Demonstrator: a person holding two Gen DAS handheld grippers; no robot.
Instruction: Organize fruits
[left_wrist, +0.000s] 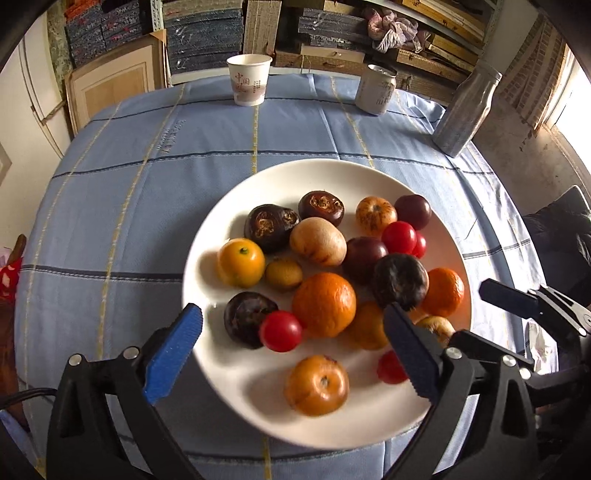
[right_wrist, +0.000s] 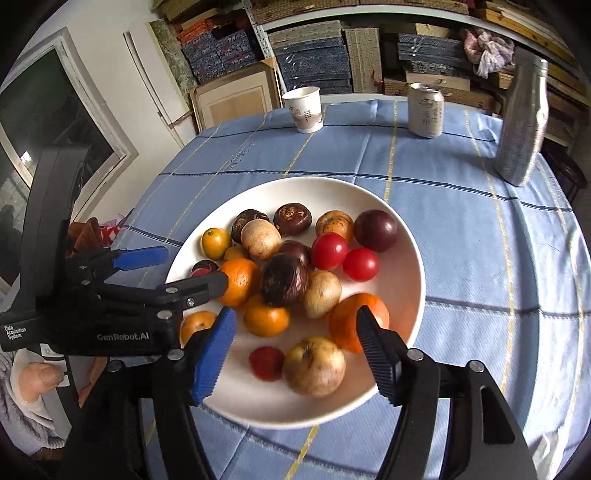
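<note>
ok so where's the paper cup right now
The paper cup stands at the table's far edge in both wrist views, left of the drink can, well beyond the white plate.

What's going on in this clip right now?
A person holds a two-finger tool in each hand over a round white plate piled with mixed fruit: oranges, red cherry tomatoes, dark water chestnuts and brownish kiwis. Both the left tool and the right tool are open, and neither grips anything. All the fruit lies on the plate. A white paper cup, a pale drink can and a silver bottle stand at the far edge of the blue checked tablecloth.
</note>
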